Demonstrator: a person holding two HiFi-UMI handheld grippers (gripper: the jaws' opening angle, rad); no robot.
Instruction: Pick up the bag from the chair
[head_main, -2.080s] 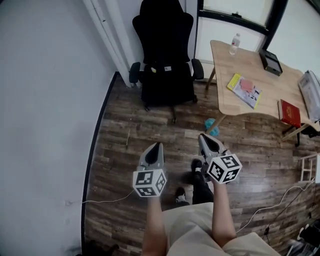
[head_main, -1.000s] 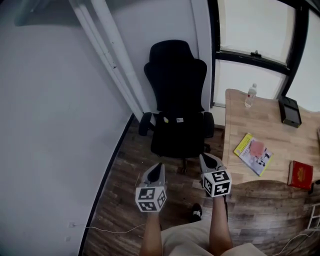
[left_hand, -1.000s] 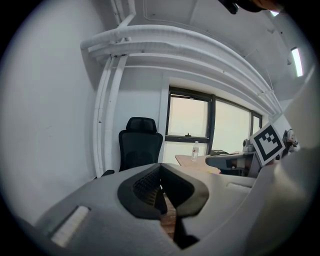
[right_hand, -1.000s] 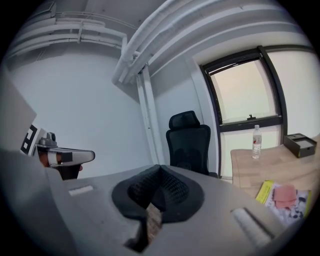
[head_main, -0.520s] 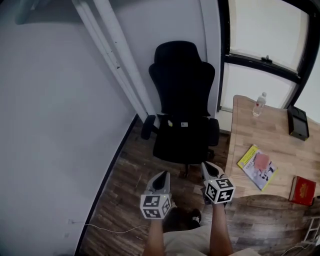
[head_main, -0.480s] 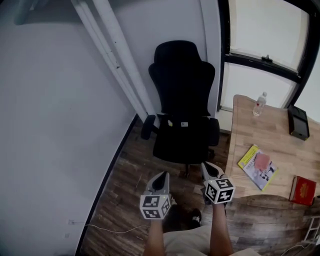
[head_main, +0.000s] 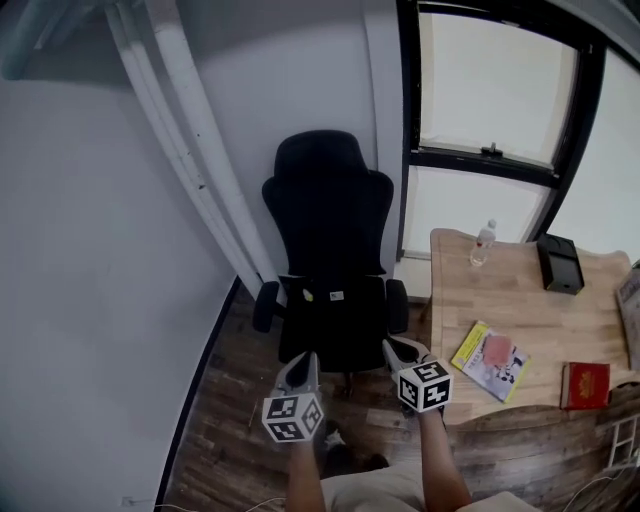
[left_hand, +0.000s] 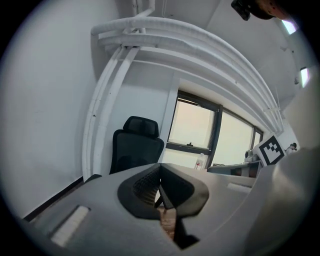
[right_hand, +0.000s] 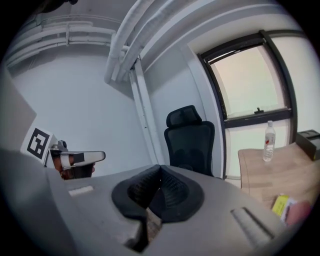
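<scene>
The left gripper (head_main: 303, 362) and right gripper (head_main: 393, 347) keep their 2 jaws pressed together, empty, near the black chair (head_main: 330, 240).

A black chair (head_main: 330, 250) looks matt, its back like mesh cloth. The floor (head_main: 225, 420) is dark wood planks with a rough, streaked grain. The table (head_main: 520, 310) is pale wood, smooth and matt. On it stand a clear plastic bottle (head_main: 483, 243) and a paper-covered book (head_main: 490, 360). The left claw (left_hand: 160, 167) and right claw (right_hand: 160, 169) are matt grey plastic with black ribbed pads (right_hand: 171, 190).
</scene>
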